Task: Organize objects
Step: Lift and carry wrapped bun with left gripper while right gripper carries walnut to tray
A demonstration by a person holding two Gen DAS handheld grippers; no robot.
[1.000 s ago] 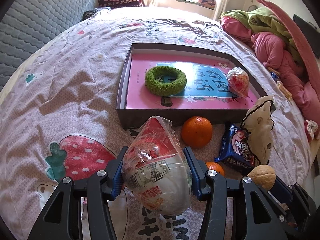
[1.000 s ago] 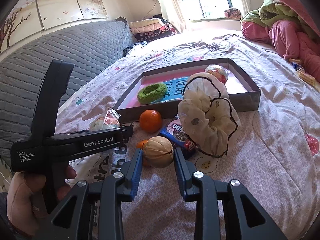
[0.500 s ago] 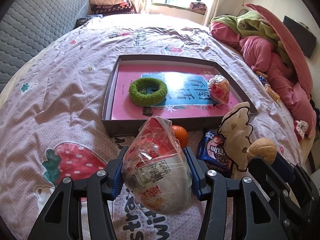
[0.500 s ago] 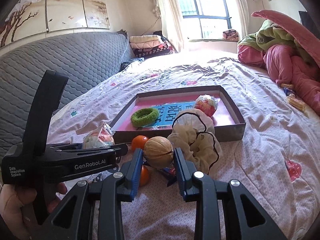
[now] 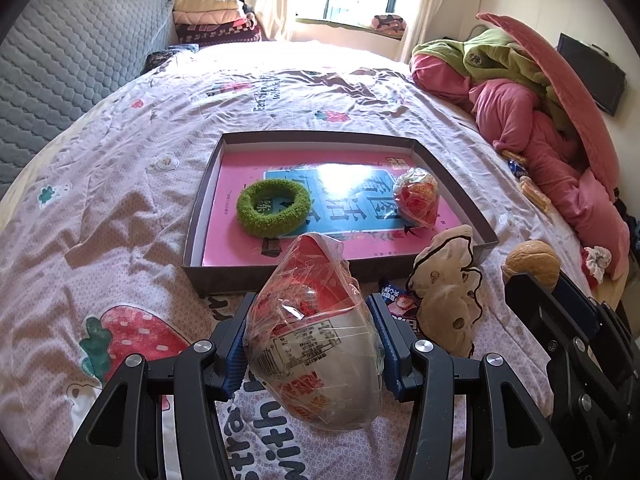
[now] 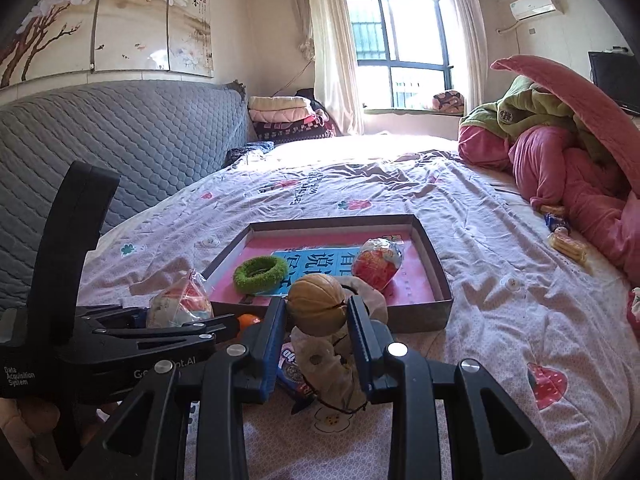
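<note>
Left gripper [image 5: 311,334] is clamped on a plastic-wrapped snack bowl [image 5: 316,344], red and white with a barcode label, blue pads pressed against both its sides, held up above the bedsheet [image 5: 120,208] just short of the tray's near wall. Right gripper [image 6: 317,322] is closed around a walnut [image 6: 317,304], pinched between its blue pads, also lifted; in the left wrist view the walnut [image 5: 531,259] shows at the right edge atop the other tool. Shallow grey tray [image 5: 196,216] with pink-and-blue printed sheet inside sits mid-bed. In the tray: green fuzzy ring [image 5: 273,208] on the left half, wrapped red snack [image 5: 416,197] on the right half, apart from each other. On the sheet just in front of the tray: beige scrunchie with dark trim [image 5: 448,292], partly over a blue cookie packet [image 5: 400,304]. An orange [image 6: 248,320] peeks out between the two tools in the right wrist view, mostly hidden. Pink and green bedding pile [image 5: 532,92] at the far right of the bed, grey quilted headboard [image 6: 120,140] to the left, folded blankets [image 6: 288,116] by the window.
</note>
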